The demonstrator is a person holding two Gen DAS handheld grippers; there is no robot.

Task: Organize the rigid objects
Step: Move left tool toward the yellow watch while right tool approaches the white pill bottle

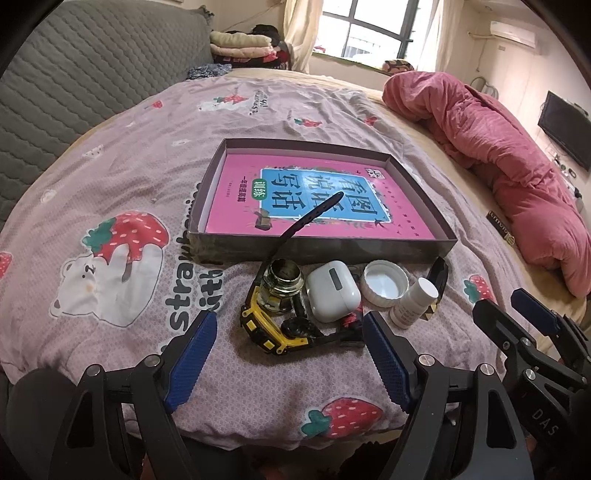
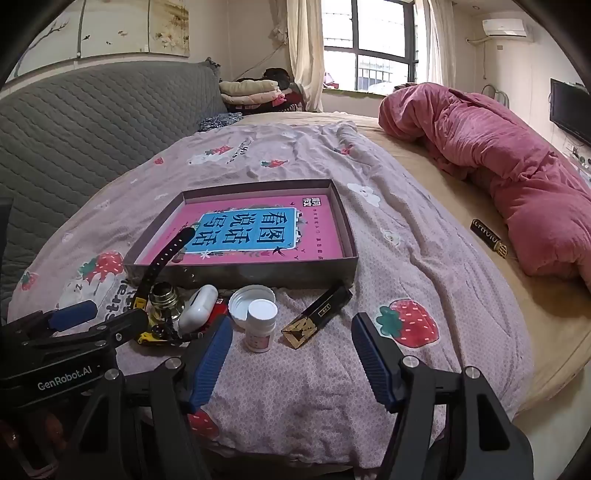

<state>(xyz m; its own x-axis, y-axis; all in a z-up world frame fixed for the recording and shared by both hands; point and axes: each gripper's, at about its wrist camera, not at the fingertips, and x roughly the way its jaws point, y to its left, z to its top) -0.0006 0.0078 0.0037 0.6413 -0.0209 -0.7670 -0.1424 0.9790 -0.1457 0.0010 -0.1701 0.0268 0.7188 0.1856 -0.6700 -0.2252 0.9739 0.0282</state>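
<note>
Bed: covered by a strawberry-print sheet [image 2: 303, 155], with a pink quilt [image 2: 498, 147] bunched on its far side.
Headboard [image 2: 92, 122]: grey, quilted.
Window [image 2: 369, 44]: daylight admitted between pale curtains.
Wall: fitted with an air conditioner [image 2: 504, 26] and a television [image 2: 570, 110].

One tray [image 1: 321, 243], book [image 1: 317, 195], watch [image 1: 273, 332], jar [image 1: 282, 286], earbud case [image 1: 332, 290], cap [image 1: 386, 282], bottle [image 1: 413, 302].

A home bedroom — bed [image 2: 424, 258] under a strawberry-print sheet [image 2: 295, 369], rumpled pink quilt [image 2: 498, 177], grey padded headboard [image 2: 92, 122], folded clothes [image 2: 251, 92] by the curtained window [image 2: 365, 48] — wall television [image 2: 570, 110], air conditioner [image 2: 504, 27].
</note>
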